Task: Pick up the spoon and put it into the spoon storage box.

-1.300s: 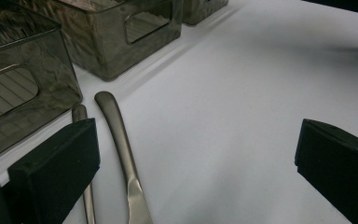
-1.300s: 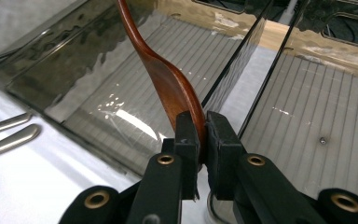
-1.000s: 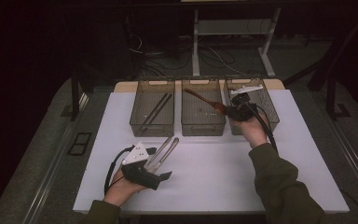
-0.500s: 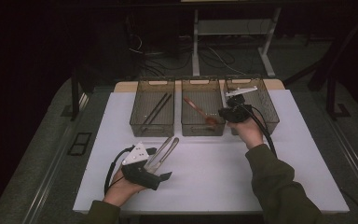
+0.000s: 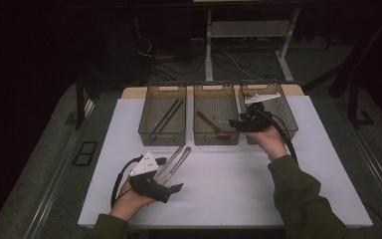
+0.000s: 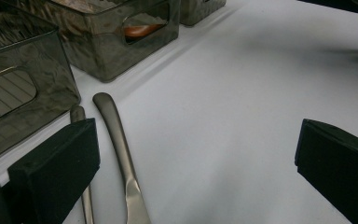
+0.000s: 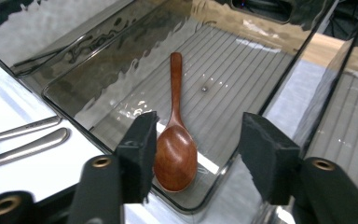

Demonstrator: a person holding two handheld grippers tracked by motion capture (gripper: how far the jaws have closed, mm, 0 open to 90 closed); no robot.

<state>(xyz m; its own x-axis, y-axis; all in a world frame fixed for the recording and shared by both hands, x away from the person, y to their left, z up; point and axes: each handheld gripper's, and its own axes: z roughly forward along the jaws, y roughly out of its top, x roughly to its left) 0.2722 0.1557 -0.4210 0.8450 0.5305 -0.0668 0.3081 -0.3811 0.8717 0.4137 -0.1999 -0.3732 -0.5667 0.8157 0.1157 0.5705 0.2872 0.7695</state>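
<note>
Wooden spoon (image 7: 176, 140) lies flat in the middle bin (image 5: 216, 122), bowl toward the right tool (image 7: 196, 154), handle pointing away. Its jaws have just been opening and now straddle the glossy bowl without touching it. Left tool (image 6: 191, 168) rests spread beside two metal handles (image 6: 119, 154) on the white surface (image 5: 238, 184).

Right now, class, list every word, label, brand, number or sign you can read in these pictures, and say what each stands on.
None: no readable text in any view.
The three bins carry no label, only ribbed floors and cut-out handles.
The wooden spoon and the two metal handles on the table bear no visible mark.
The left gripper's grey plate shows small dots, not letters.
</note>
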